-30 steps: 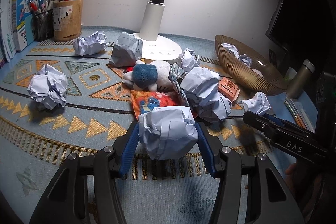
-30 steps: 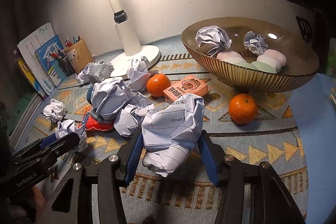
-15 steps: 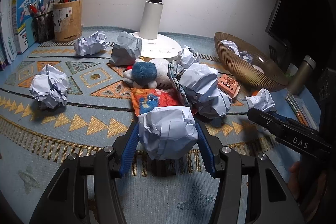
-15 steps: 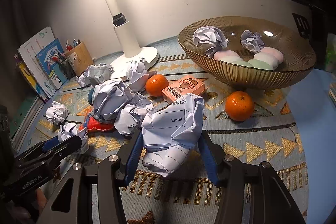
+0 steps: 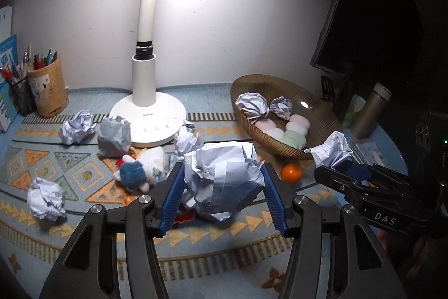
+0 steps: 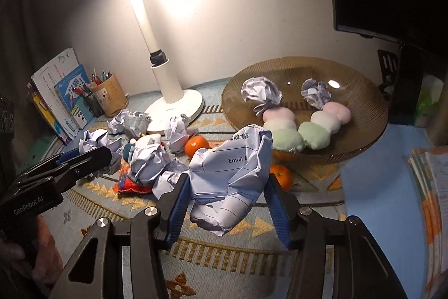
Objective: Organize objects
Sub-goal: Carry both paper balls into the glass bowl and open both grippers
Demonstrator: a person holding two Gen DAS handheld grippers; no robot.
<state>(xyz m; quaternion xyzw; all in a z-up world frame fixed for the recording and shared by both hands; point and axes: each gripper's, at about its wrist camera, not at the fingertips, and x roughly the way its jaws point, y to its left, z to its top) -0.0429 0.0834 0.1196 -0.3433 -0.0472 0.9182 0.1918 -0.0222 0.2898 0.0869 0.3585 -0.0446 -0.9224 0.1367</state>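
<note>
Both hands were mid-carry: the left tongs (image 5: pixel 222 196) pinched a crumpled paper ball (image 5: pixel 225 181) clear of the desk (image 5: pixel 42 248), and the right tongs (image 6: pixel 224 203) pinched a printed paper wad (image 6: pixel 232 178) held up in front of the ribbed bowl (image 6: pixel 361 114). Two paper balls already lay in that bowl beside pastel dumpling toys, so it looked like the collecting place. The next move probably called for bringing each wad over the rim before parting the blue pads, with the orange (image 6: pixel 281 175) below avoided.
</note>
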